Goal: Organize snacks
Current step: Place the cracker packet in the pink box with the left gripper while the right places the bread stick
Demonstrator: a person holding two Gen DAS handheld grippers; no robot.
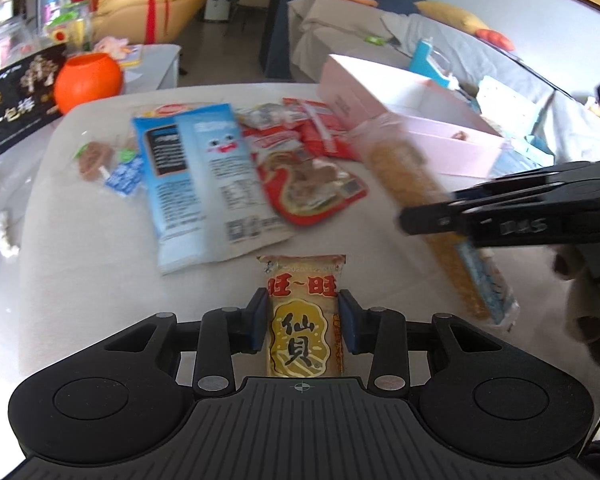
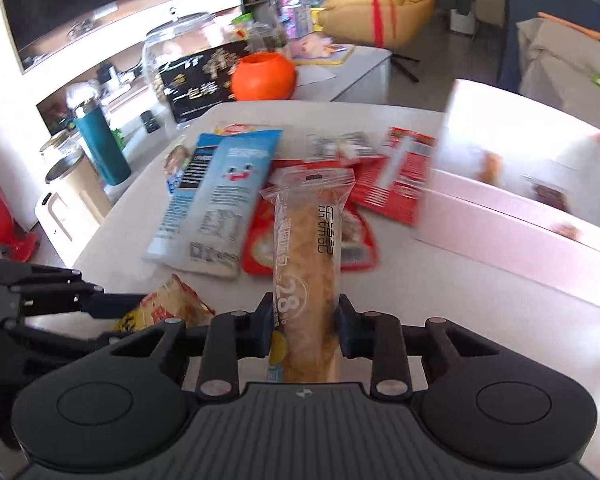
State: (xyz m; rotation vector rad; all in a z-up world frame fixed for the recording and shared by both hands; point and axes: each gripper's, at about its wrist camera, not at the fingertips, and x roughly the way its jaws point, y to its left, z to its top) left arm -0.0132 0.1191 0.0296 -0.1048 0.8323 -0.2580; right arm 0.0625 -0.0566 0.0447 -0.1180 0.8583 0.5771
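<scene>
My left gripper [image 1: 303, 320] is shut on a yellow rice cracker pack [image 1: 302, 316], held low over the white table [image 1: 100, 280]. My right gripper [image 2: 303, 322] is shut on a long bread roll in a clear wrapper [image 2: 310, 256], also in the left wrist view [image 1: 416, 200], where it tilts toward the open pink box [image 1: 440, 120]. The pink box stands at the table's right [image 2: 520, 216]. A pale blue snack bag [image 1: 196, 176], red packets [image 1: 320, 136] and a small popsicle-shaped snack [image 1: 94, 160] lie loose on the table. The cracker pack shows at lower left in the right wrist view [image 2: 172, 306].
An orange round pot [image 1: 88, 80] and a black printed bag [image 1: 20, 96] stand at the table's far left. A teal bottle [image 2: 100, 148], a cream cup [image 2: 76, 192] and a glass jar [image 2: 180, 64] stand on a side shelf. A grey sofa [image 1: 480, 52] lies behind the box.
</scene>
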